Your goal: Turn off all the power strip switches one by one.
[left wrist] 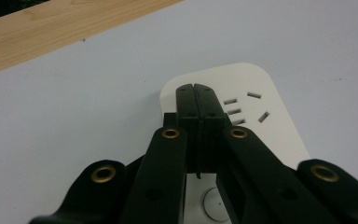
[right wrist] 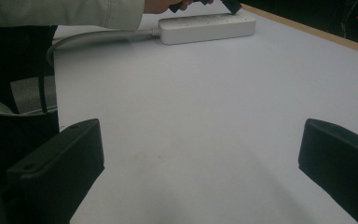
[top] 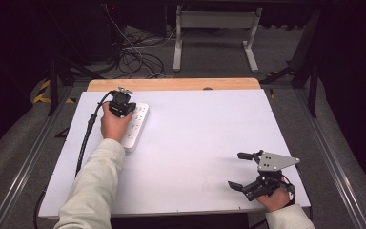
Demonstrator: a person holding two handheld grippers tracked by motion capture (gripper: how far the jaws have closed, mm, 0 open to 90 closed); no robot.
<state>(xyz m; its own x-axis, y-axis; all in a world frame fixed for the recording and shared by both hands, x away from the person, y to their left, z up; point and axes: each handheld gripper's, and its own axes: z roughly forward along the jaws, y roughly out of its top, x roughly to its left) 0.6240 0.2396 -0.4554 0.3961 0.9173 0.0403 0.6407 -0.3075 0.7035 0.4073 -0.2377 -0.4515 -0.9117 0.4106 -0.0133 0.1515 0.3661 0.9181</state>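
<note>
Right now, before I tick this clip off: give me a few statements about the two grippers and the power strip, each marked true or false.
1. The left gripper has its jaws shut together over the power strip. True.
2. The right gripper is shut. False: its jaws stand wide apart with nothing between them.
3. The power strip lies on the white table top near its far left part. True.
4. The power strip is black. False: it is white.
5. The right gripper rests on the power strip. False: it is at the near right, well apart from it.
</note>
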